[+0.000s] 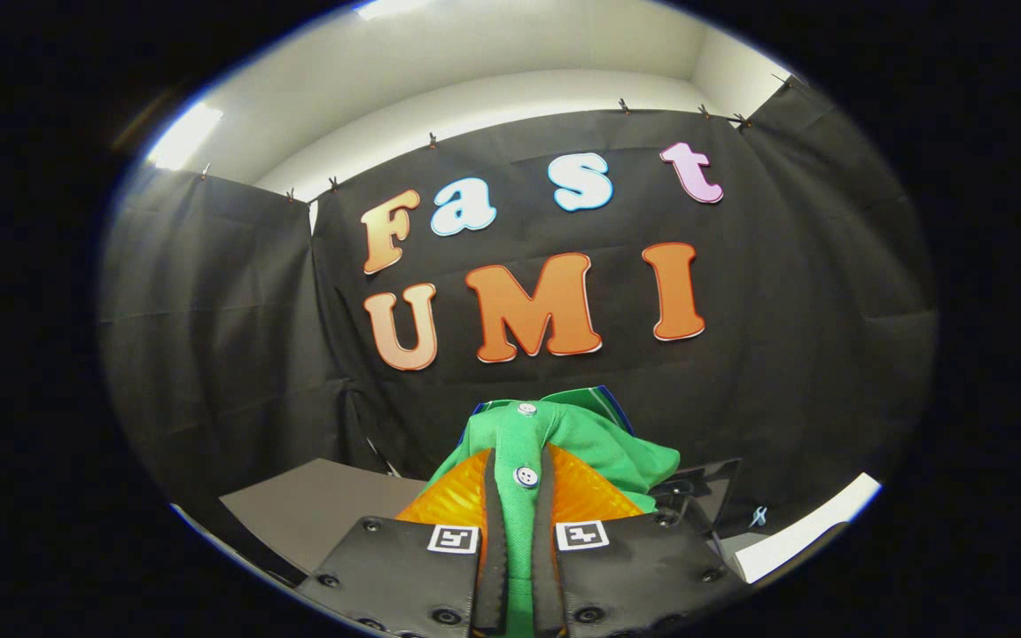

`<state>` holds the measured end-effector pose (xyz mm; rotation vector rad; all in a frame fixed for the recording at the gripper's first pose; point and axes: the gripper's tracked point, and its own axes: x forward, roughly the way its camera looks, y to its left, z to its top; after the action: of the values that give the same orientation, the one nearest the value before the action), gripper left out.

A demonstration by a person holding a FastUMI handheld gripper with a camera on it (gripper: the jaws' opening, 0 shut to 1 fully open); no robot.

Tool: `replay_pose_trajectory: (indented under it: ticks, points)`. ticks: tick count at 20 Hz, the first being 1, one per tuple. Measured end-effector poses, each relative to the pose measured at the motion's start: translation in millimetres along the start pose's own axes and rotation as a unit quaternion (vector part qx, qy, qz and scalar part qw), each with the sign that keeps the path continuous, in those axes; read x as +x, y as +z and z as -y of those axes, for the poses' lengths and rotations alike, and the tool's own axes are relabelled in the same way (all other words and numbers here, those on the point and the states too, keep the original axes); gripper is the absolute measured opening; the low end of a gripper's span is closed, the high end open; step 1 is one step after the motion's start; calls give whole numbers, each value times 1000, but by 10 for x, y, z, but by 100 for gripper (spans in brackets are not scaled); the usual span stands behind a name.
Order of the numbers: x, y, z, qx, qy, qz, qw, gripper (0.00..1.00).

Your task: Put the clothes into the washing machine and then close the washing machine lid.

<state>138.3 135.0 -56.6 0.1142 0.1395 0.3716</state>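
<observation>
Black cloth wall (209, 337) of the booth stands behind. A green shirt (581, 439) is raised before it, its buttoned strip pinched between both fingers of the tool (518, 523). A white button (526, 476) sits just ahead of them.

Light comes from above: two ceiling lamps (183, 133) glare white at ten and eleven o'clock, blown out with no detail. The pale ceiling (475, 80) at twelve o'clock is evenly lit and fades toward the far corner. The black cloth (227, 337) soaks up light; only faint folds show, darkest at nine o'clock. The fisheye bends straight lines hard, so the cloth's top edge arcs and the rim at three and nine o'clock is squeezed and soft, with a thin blue fringe. The green shirt (599, 434), pinched in the closed gripper (518, 496) at six o'clock, is bright, saturated and sharp. A white ledge (807, 532) at four o'clock is overexposed.
</observation>
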Motion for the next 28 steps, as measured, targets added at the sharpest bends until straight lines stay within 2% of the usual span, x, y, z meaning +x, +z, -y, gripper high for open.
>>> replay_pose_trajectory:
  ticks: [3, 8, 12, 15, 21, 28]
  points:
    - [22, -261, 407, -15, -14, -23, 1000, 18]
    - [151, -800, 841, -9, -12, -68, 998, 18]
    - [369, -1266, 956, 4, -1, -107, 994, 19]
    - [559, -1723, 1045, 19, -8, -136, 991, 18]
    - [786, -2977, 1095, 65, -12, -234, 970, 19]
    - [1052, -3984, 1090, 68, -2, -327, 943, 19]
